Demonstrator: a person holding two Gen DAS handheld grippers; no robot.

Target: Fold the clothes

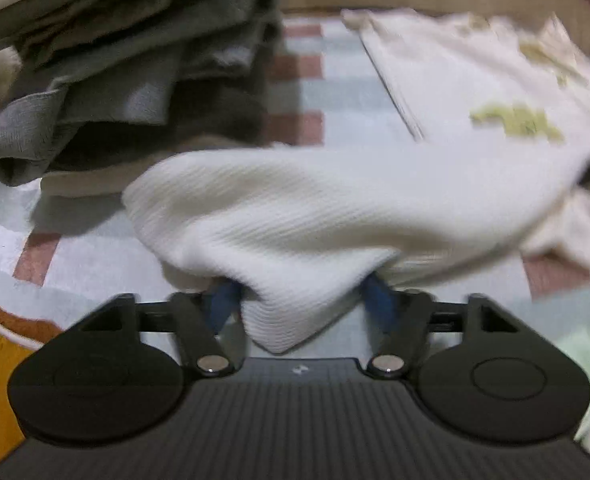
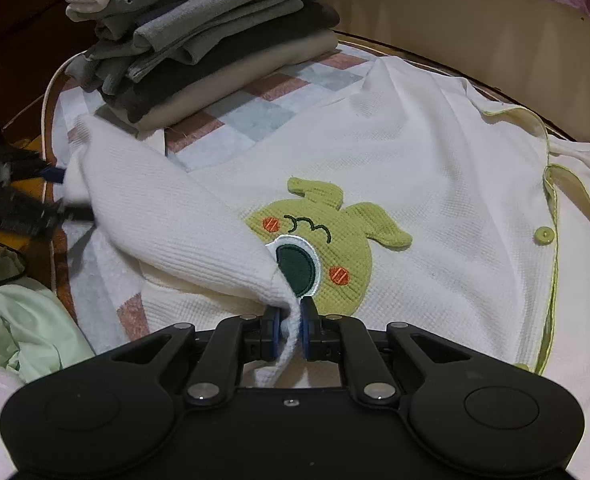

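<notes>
White shirt (image 2: 435, 160), green frog patch (image 2: 327, 240), checkered cloth (image 2: 255, 104)

Garment: white waffle-knit top (image 2: 435, 152), green frog patch (image 2: 327, 236), lime piping (snap button at placket).
Pose: spread flat ahead; sleeve (image 2: 175, 224) lifted, folded across towards patch.

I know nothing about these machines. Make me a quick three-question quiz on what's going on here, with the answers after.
1. True or false: the right tongs are pinching the white shirt.
2. What sits behind the shirt, on the checked cloth?
A. a folded stack
B. a basket
C. a pair of shoes
3. Fill in: the green patch on the shirt has ____ cheek spots.

Key
1. True; fabric is clamped between the blue pads.
2. A, the stack of grey, dark and pale clothes.
3. Orange.
</notes>
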